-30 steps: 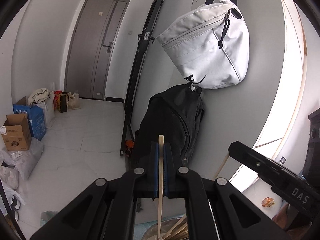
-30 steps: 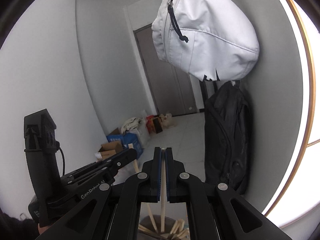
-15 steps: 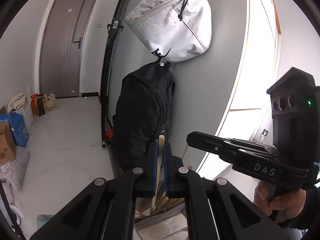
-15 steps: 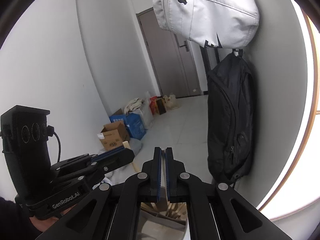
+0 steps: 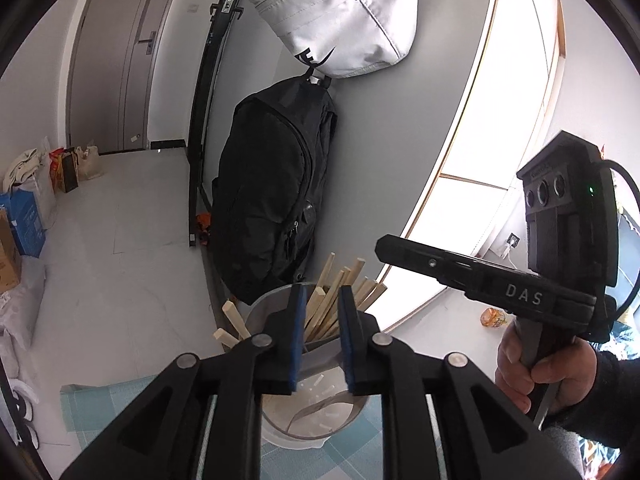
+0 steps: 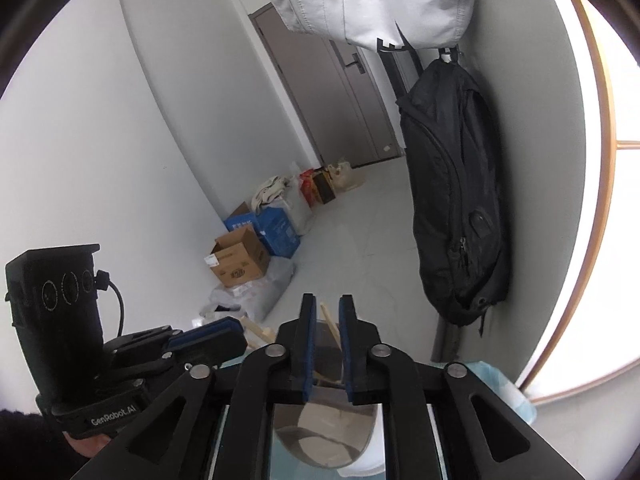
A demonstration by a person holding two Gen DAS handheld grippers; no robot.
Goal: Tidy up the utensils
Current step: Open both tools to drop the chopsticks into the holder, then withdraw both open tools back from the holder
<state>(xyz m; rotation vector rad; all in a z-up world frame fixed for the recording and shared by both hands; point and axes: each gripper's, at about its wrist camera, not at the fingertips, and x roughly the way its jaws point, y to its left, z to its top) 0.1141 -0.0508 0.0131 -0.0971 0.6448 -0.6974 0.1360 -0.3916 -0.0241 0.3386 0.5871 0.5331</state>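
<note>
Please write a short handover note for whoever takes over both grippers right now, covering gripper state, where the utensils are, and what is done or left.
Left gripper: jaws opening, nothing pressed between the pads; it sits just above the metal cup.
Right gripper: jaws opening too, with a wooden stick showing in the gap, not clamped.
Utensils: the wooden chopsticks stand bunched in the cup, leaning to its far side; the cup rests on a teal checked cloth.
Done: chopsticks are in the cup.
Left: these views do not show whether more utensils wait outside; check the table before lifting away.
</note>
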